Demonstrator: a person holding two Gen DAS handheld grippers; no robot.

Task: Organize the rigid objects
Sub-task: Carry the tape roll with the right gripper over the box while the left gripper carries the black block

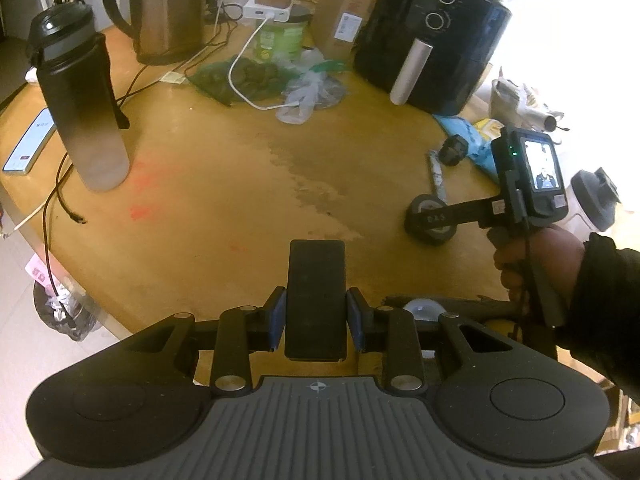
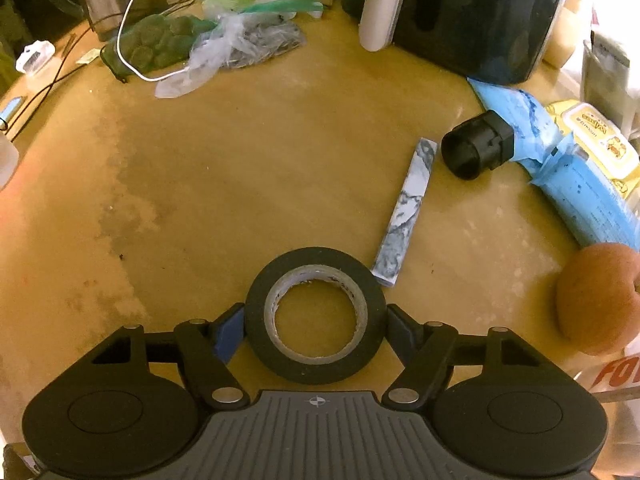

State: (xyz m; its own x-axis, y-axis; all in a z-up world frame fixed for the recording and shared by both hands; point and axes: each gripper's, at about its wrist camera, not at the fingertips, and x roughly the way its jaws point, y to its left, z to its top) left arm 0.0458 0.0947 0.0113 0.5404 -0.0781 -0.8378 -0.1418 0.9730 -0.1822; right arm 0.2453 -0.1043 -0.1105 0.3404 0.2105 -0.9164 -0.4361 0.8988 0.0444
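A flat black rectangular slab (image 1: 316, 280) sticks out from between the blue pads of my left gripper (image 1: 316, 312), which is shut on it above the yellow-brown table (image 1: 224, 184). In the right wrist view a black tape roll (image 2: 316, 264) lies flat on the table. My right gripper (image 2: 316, 332) has a pad against each side of it. From the left wrist view, a hand holds that gripper down over the same tape roll (image 1: 428, 236) at the right.
A marbled bar (image 2: 408, 216), a black cap (image 2: 476, 150), a blue packet (image 2: 580, 184) and a brown fruit (image 2: 596, 296) lie right of the tape. An air fryer (image 1: 432, 36), kettle (image 1: 168, 12), plastic bags (image 2: 224, 48) and cables fill the back. A dark bottle (image 1: 80, 96) and phone (image 1: 28, 144) are at left.
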